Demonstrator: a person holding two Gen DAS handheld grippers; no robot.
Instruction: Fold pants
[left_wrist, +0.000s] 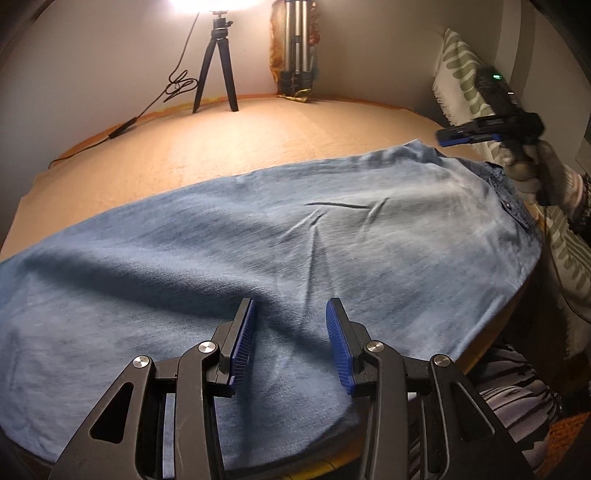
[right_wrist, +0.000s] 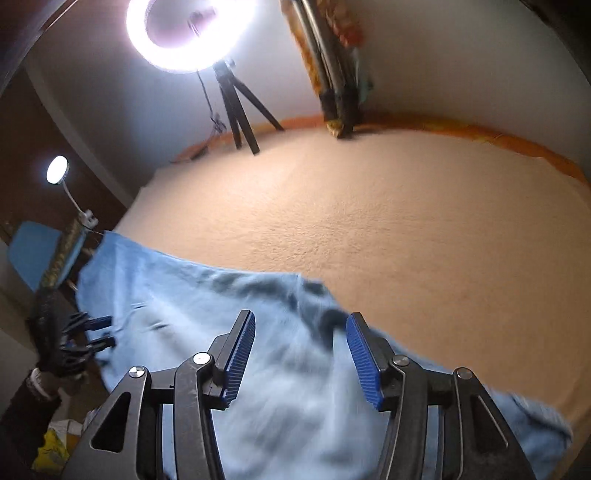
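Clearly, the pants (left_wrist: 258, 251), pale blue denim, lie spread flat across the peach-coloured bed cover (left_wrist: 258, 133), filling the middle and lower part of the left wrist view from the left edge to the waistband with its rivet at the right. A few shallow creases cross the cloth near the centre.

At the bottom centre of that view, the left gripper (left_wrist: 290, 339) hangs over the denim with its blue pads apart and nothing between them; cloth shows in the gap, ungripped. In the right part of the same frame, the right gripper (left_wrist: 467, 134) is seen from the side above the waistband end, held by a gloved hand (left_wrist: 535, 170); its jaws are parted and empty.

From the right wrist view, the pants (right_wrist: 184, 306) run from the left of the frame down to the lower right, blurred beneath the right gripper (right_wrist: 299, 354), whose ribbed blue pads stand wide with only cloth behind them. The left gripper (right_wrist: 99, 332) shows at the left edge beside the denim.

A ring light (right_wrist: 192, 33) on a small tripod (left_wrist: 218, 66) stands at the far edge of the bed cover, top of frame.
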